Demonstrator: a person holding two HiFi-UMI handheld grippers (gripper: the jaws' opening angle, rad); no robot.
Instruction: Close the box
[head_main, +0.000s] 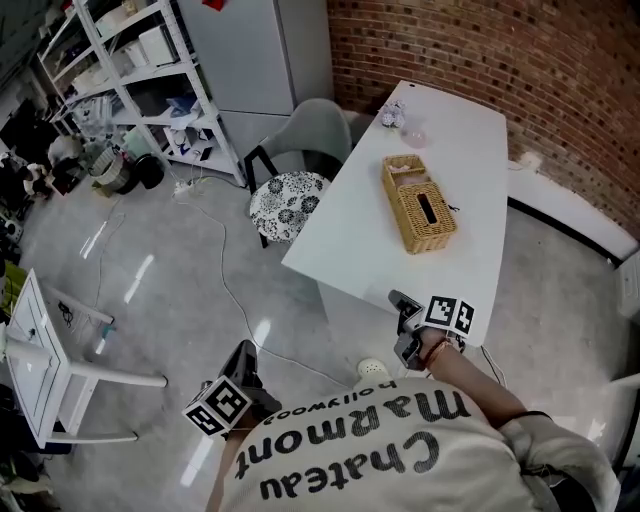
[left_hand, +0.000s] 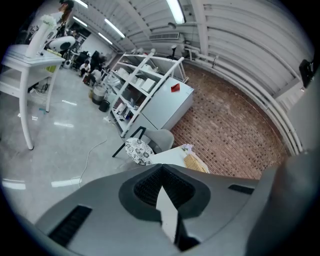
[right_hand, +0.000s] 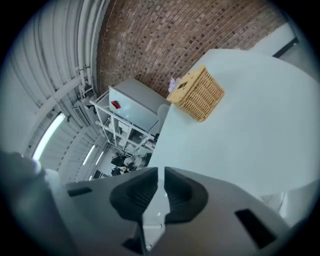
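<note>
We see the wicker box (head_main: 420, 205) lying on the white worktop (head_main: 345, 235), well apart from both tongs. The right tongs (head_main: 404, 318) hover at the worktop's near edge, their jaws nearly together, with only a thin slit between them and nothing in it. The left tongs (head_main: 243, 362) hang over the floor (head_main: 150, 290), jaws closed tip to tip and empty.

Shirt (head_main: 380, 450) print "Chateau Marmont", smaller line beneath probably "Hollywood"
</note>
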